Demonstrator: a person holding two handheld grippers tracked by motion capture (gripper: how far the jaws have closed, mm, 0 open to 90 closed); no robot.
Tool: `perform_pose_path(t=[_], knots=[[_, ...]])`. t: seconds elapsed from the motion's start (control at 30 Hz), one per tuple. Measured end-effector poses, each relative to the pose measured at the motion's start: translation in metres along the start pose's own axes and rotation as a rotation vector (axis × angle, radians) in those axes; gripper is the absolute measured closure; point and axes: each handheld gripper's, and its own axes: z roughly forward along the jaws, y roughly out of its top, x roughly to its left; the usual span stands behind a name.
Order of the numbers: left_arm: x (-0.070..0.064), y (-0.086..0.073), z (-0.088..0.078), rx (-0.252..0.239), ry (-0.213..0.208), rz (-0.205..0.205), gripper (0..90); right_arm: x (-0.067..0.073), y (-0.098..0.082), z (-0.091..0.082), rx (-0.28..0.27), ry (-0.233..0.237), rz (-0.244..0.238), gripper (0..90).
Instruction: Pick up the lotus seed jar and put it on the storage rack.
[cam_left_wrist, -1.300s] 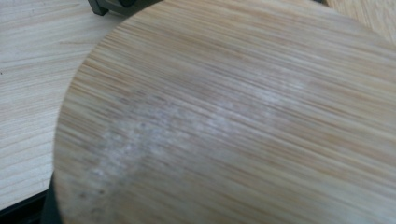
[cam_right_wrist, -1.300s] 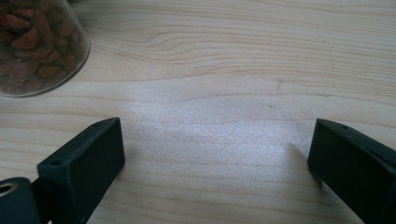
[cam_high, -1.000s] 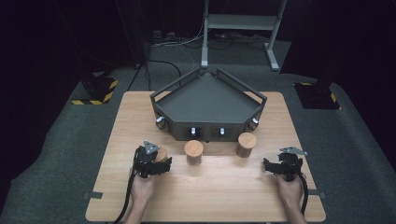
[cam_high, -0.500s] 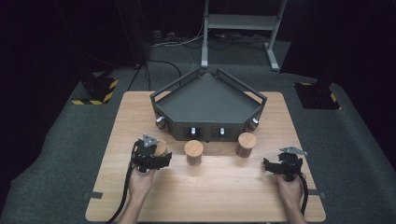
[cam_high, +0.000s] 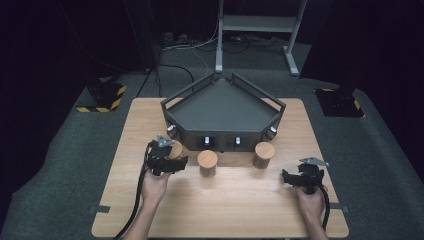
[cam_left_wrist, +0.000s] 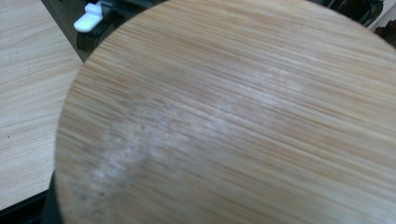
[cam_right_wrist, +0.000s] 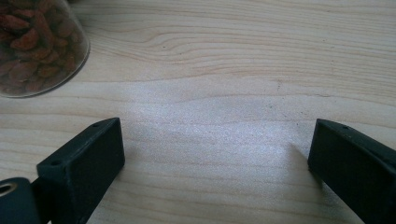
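While the left tool (cam_high: 167, 161) stays clamped on the leftmost wooden-lidded jar (cam_high: 175, 148), raised a little since a second ago at the grey tray's (cam_high: 225, 107) front left corner, its bamboo lid (cam_left_wrist: 233, 116) spans the left gripper view. On the worktop (cam_high: 240, 200), the right tool (cam_right_wrist: 212, 158) rests empty, jaws spread wide, near a glass jar of red berries (cam_right_wrist: 32, 42).

No readable text, labels, brands or numbers anywhere in these views. Only marking is the yellow-black hazard striping on the floor base (cam_high: 102, 97) left of the table, with a similar stripe on the base (cam_high: 340, 102) at right. No lettering on either.
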Motion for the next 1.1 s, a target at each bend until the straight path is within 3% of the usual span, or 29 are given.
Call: perform_pose_path(t=[1.1], knots=[[-0.009,0.067,0.004,-0.034,-0.024,0.001,25.4,0.000,0.000,0.000,0.000,0.000,0.000,3.3]])
